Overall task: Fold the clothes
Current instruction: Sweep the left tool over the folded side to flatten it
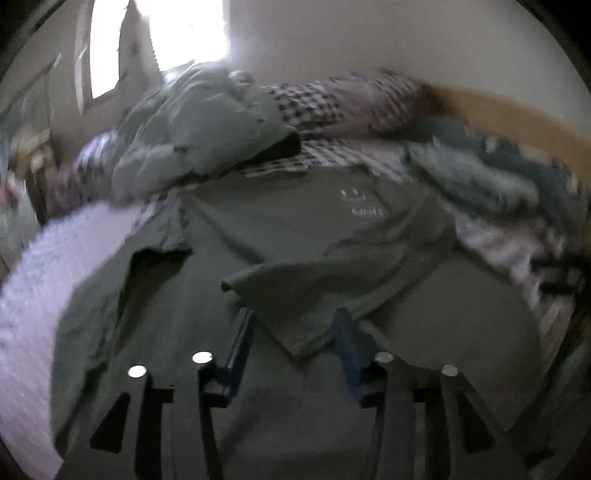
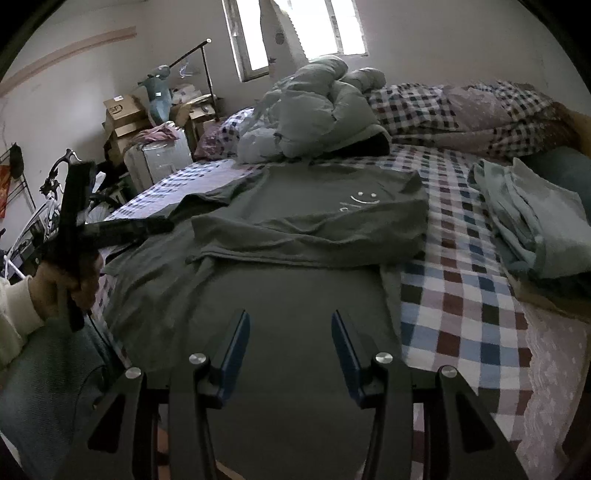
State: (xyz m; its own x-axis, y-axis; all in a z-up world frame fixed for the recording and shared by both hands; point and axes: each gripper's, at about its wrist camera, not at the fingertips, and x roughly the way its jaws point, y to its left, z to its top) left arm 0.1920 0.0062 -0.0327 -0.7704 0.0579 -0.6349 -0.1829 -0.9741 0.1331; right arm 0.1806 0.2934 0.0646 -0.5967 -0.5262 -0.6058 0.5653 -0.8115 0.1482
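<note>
Nearest, right tool (image 2: 290, 339): jaws apart, nothing between them, hovering over the bottom hem area of the olive T-shirt (image 2: 295, 295). Shirt lies spread on the bed (image 2: 461, 314), print side up, smiley logo (image 2: 364, 199) toward 12 o'clock.

Left tool (image 1: 295, 332): jaws parted, a folded flap (image 1: 314, 291) of the shirt lying between the blue pads; no pad visibly pressing on it, so I read it as released. Left view is blurred, so contact is hard to judge. From the right view, the hand (image 2: 70, 277) with that tool sits at 9 o'clock over the shirt's edge.

Middle ground: one side of the shirt is already laid across the body, crease running roughly 9 to 3 o'clock, somewhat rumpled. Sleeve at 10 o'clock lies loose.

Judgement: fold is partway. To do this step well, flatten the laid-over flap before taking the next edge, pinch only one layer at the hem corners, and lift both corners evenly so the crease stays straight.

Farther: stack of pale green clothes (image 2: 535, 229) at 2 o'clock; bunched duvet (image 2: 317, 110) at 12 o'clock; window (image 2: 295, 29) beyond.
</note>
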